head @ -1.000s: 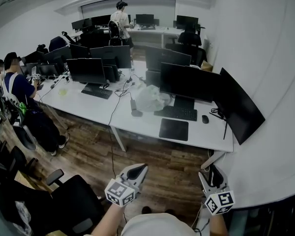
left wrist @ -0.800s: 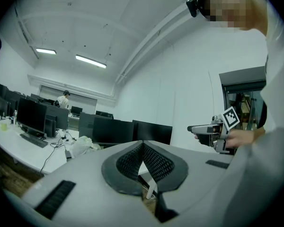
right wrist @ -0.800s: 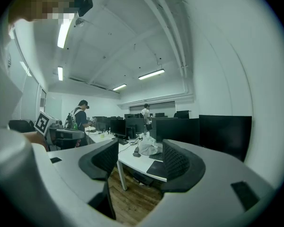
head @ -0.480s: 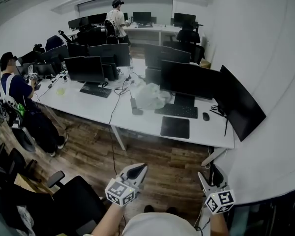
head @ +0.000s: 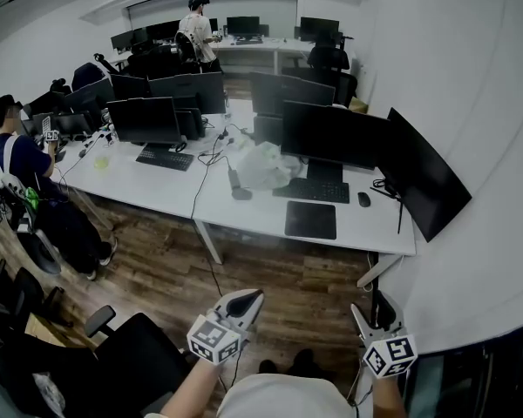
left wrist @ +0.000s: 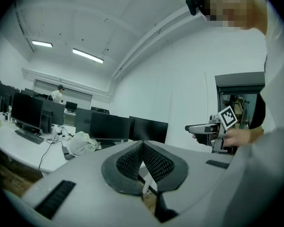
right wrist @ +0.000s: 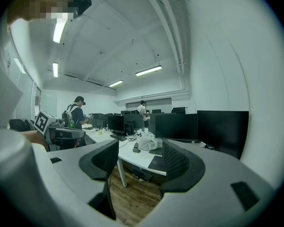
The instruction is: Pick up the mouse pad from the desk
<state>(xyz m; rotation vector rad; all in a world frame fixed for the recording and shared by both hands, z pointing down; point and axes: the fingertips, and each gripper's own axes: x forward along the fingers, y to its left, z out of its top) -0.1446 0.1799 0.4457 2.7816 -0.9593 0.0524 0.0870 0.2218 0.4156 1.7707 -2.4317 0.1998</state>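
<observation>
I face an open office with plain white walls [head: 471,77] and a brown wood-plank floor [head: 270,277]. A long white desk [head: 253,214] crosses ahead of me, lined with dark monitors [head: 331,136]. A second desk [head: 270,52] stands at the far wall. A black office chair [head: 135,355] sits near my left. Strip lights [left wrist: 87,56] glow on the white ceiling.
</observation>
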